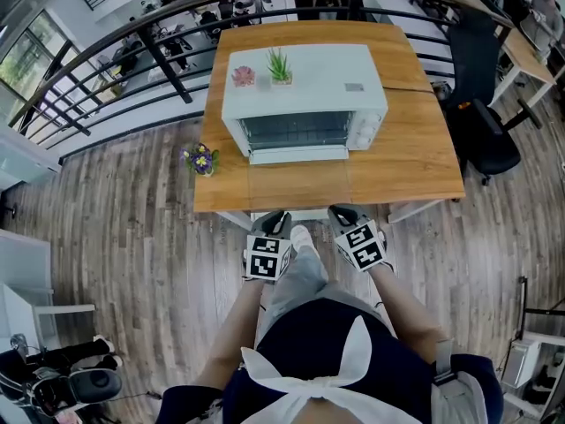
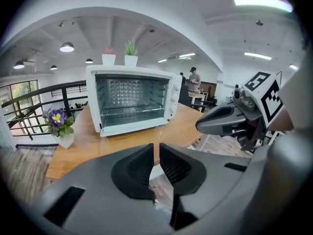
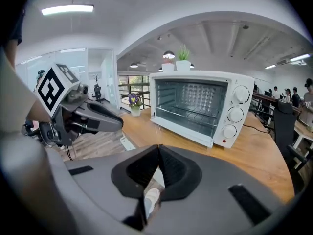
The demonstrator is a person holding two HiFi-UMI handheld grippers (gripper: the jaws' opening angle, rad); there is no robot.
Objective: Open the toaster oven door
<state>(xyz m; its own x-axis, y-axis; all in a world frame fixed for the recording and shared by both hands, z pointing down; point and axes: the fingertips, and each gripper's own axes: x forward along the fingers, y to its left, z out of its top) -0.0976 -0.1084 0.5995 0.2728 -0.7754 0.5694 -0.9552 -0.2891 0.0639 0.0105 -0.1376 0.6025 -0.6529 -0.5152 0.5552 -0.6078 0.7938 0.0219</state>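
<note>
White and boxy, the toaster oven [image 1: 300, 104] sits toward the far side of a wooden table [image 1: 415, 148] in the head view. Its glass front faces the person and the door looks closed. Two small potted plants [image 1: 280, 64] stand on its top, and a pot of purple flowers [image 1: 202, 159] sits at the table's left edge. The left gripper [image 1: 274, 219] and right gripper [image 1: 344, 212] hang side by side just short of the near table edge, well apart from the oven.

From the left gripper view, the left gripper's jaws stand barely apart, a thin slit between the tips and nothing in it. The oven lies ahead across the tabletop, with the right gripper off to the right.

From the right gripper view, the right gripper's jaws meet at the tips, empty. The oven sits ahead and to the right, knobs on its right side.
</note>
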